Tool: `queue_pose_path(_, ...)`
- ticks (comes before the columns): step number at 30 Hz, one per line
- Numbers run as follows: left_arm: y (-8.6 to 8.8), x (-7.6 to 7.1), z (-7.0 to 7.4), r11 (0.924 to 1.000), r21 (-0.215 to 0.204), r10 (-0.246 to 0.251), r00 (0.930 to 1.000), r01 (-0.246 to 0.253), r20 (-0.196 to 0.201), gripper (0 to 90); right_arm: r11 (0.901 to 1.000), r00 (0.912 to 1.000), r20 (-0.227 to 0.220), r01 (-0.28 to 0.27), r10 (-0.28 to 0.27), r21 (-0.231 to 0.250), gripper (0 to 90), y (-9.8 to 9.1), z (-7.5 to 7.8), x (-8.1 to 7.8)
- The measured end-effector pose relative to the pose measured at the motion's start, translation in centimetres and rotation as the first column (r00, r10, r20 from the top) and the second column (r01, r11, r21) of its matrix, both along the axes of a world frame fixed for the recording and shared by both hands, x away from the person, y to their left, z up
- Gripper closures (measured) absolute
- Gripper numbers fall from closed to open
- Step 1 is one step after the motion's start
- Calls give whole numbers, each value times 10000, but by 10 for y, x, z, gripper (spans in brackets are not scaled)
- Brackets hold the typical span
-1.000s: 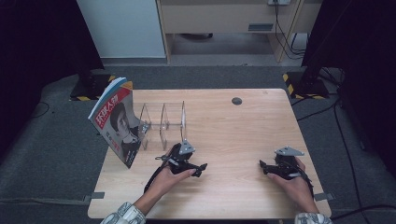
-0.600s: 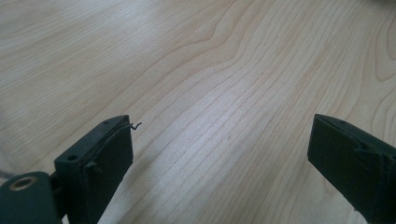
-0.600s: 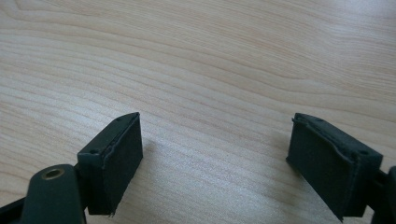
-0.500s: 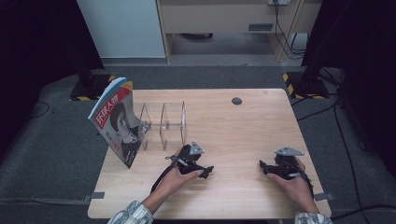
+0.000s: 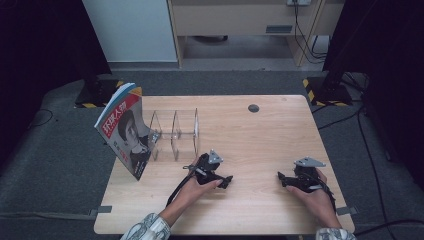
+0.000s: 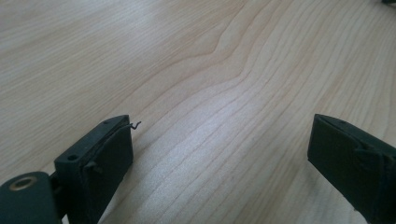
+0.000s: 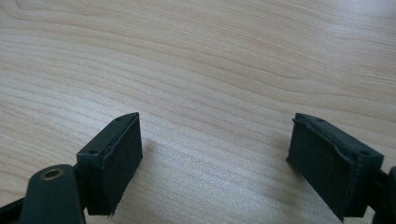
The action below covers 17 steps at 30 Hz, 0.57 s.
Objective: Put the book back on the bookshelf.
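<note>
A: Where are we? Our left gripper [image 5: 226,180] and right gripper [image 5: 283,179] both sit low over the bare tabletop [image 5: 250,135], fingers [image 6: 100,161] apart and holding nothing.

B: The magazine [image 5: 122,130] stands tilted at the left end of the clear rack [image 5: 175,134], leaning against it, well away from both grippers. We judge the work finished or not yet begun.

A: If we go on, the left gripper must swing back left toward the magazine.

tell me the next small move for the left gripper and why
Probably swing the left gripper back left toward the magazine leaning at the clear divider rack's end. Its jaws are open over bare tabletop, holding nothing, and the magazine is the nearest thing to grasp.
</note>
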<state>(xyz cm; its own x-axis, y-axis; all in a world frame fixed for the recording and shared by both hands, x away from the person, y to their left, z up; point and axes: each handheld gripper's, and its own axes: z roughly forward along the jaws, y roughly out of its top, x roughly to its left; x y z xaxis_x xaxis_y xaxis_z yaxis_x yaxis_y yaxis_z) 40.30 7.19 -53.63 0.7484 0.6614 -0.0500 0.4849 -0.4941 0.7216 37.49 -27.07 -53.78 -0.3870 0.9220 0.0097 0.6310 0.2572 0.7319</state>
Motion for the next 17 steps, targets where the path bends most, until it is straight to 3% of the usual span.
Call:
queue_pose_path(4, 0, 0, 0, 9999, -105, 77, 9999, -78, -64, 56, 10000, 10000, -3, 4, -4, 0, 177, 0, 0, 0)
queue_pose_path(8, -7, -4, -1, 9987, 508, 22, 9997, -35, 252, 54, 10000, 10000, -8, -16, 16, -15, 176, 0, 0, 0)
queue_pose_path(17, -8, -4, -1, 9983, 541, 227, 9996, -234, 136, 10, 10000, 10000, 11, -18, 18, -22, 171, 0, 0, -1)
